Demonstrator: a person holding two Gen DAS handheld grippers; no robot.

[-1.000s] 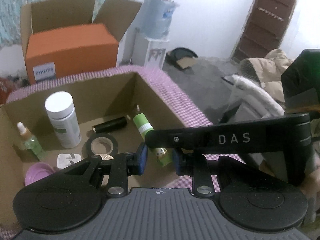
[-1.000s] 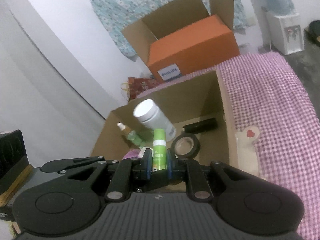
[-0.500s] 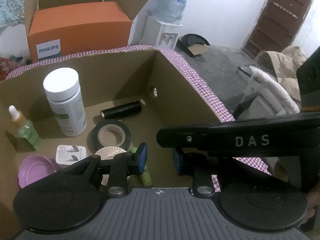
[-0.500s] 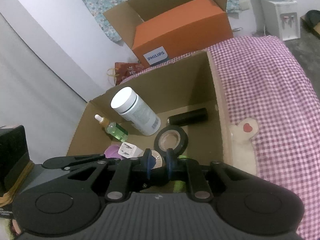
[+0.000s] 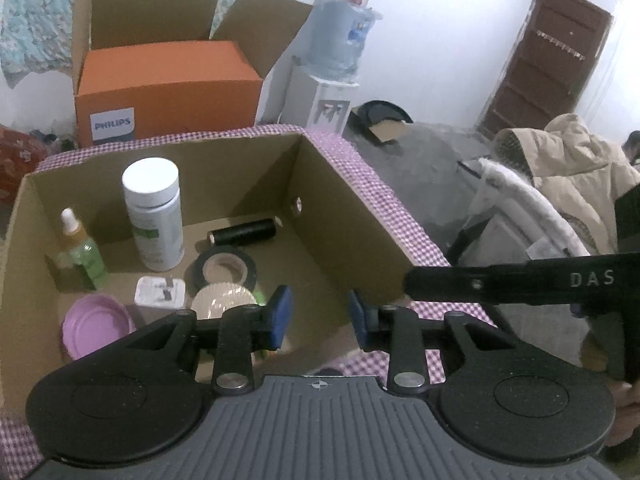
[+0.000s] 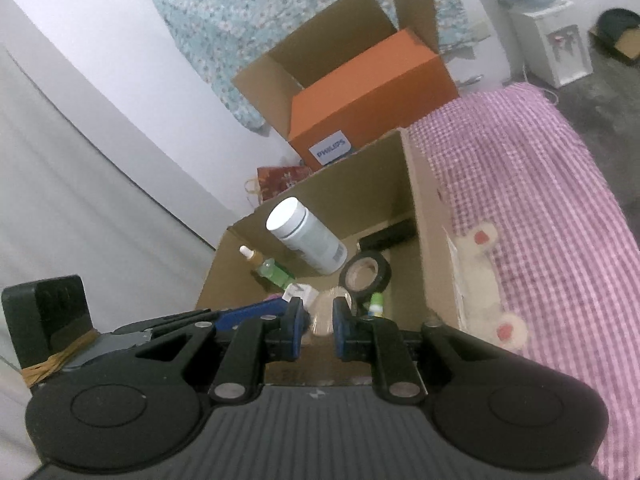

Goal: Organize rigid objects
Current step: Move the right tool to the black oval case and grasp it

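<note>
An open cardboard box [image 5: 352, 216] holds a white bottle [image 5: 154, 216], a green dropper bottle [image 5: 82, 252], a black tape roll [image 5: 224, 268], a black cylinder [image 5: 242, 232], a white plug [image 5: 160, 290], a purple lid [image 5: 96, 326] and a beige disc [image 5: 222, 300]. A green tube [image 6: 376, 304] lies on the box floor by the tape roll. My left gripper [image 5: 319, 318] hovers over the box's near edge, its jaws opening with nothing between them. My right gripper [image 6: 318, 318] is at the same edge, its jaws narrow and empty.
The box stands on a purple checked cloth [image 6: 540, 200]. Behind it an orange Philips box [image 5: 168, 88] sits in a larger carton. A water dispenser [image 5: 332, 60], a beige jacket [image 5: 560, 168] over a chair and a brown door [image 5: 544, 60] are to the right.
The green tube was upright between my right gripper's fingers; it now lies in the box. Both grippers have drawn back from the box, and the left jaws have widened.
</note>
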